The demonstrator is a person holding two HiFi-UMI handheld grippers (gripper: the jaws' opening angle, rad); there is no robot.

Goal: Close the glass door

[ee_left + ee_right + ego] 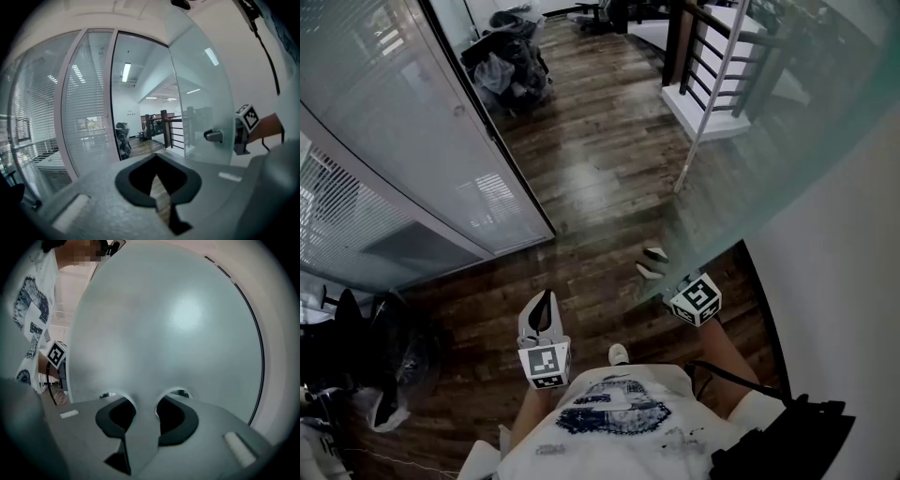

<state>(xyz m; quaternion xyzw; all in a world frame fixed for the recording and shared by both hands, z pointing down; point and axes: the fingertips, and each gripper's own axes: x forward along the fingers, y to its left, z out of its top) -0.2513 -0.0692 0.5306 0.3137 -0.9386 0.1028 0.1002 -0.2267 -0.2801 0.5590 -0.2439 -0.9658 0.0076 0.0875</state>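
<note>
The frosted glass door (787, 150) stands swung open along the right wall. My right gripper (672, 281) reaches its edge, and its jaws are shut on the door handle (140, 425), a grey bar running between the pads. In the left gripper view the same handle (214, 136) sticks out of the glass door (201, 93), with the right gripper (241, 136) behind it. The glass door (164, 324) fills the right gripper view around my right gripper (145, 404). My left gripper (546, 298) hangs over the wooden floor, shut and empty, apart from the door; its closed tips (157, 158) point toward the doorway.
A glass partition with blinds (394, 150) and a dark door frame (492, 131) lie at left. Beyond the opening are black bags and chairs (511, 61) and a stair railing (717, 56). A white wall (844, 309) runs at right; dark clutter (380, 370) sits lower left.
</note>
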